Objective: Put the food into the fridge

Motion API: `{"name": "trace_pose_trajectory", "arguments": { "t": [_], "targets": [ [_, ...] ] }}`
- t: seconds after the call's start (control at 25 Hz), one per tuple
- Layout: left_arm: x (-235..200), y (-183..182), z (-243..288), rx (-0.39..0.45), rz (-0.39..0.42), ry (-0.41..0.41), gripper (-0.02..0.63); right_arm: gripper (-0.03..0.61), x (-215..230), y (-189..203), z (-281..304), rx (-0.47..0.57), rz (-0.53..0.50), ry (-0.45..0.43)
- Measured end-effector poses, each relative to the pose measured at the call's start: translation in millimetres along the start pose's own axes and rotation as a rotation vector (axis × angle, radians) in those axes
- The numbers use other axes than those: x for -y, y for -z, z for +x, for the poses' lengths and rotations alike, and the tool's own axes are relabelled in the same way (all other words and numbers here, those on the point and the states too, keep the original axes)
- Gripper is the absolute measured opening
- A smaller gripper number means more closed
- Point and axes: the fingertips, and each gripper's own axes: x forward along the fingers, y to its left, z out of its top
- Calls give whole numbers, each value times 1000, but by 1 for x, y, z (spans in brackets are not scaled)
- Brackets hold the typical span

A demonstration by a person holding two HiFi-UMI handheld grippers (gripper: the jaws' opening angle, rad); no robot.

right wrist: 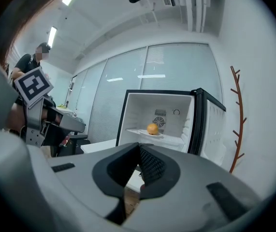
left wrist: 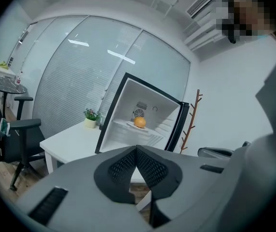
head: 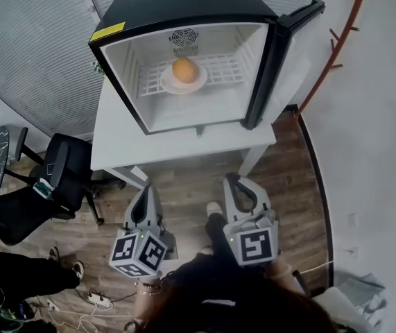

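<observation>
An orange (head: 184,69) lies on a white plate (head: 202,82) on the wire shelf of a small black fridge (head: 184,5). The fridge stands on a white table (head: 114,144), and its door (head: 274,61) is swung open to the right. Both grippers hang over the wood floor in front of the table, well short of the fridge. My left gripper (head: 144,191) is shut with nothing in it, its tips meeting (left wrist: 137,148). My right gripper (head: 234,180) is also shut and empty (right wrist: 138,147). Both gripper views look at the orange (left wrist: 139,122) (right wrist: 152,128) in the open fridge.
Black office chairs (head: 59,172) stand left of the table. A small potted plant (left wrist: 90,116) sits on the table beside the fridge. A red-brown coat stand (head: 336,40) rises by the wall at the right. Another person (right wrist: 31,62) stands at the far left.
</observation>
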Motion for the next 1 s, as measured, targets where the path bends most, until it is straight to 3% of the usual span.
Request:
{"name": "trace_pose_trajectory", "arguments": {
  "t": [1.0],
  "targets": [
    [11,37,-109,14,-10,-28,-2,2,-48,9,-95,24,28,-7]
  ]
}}
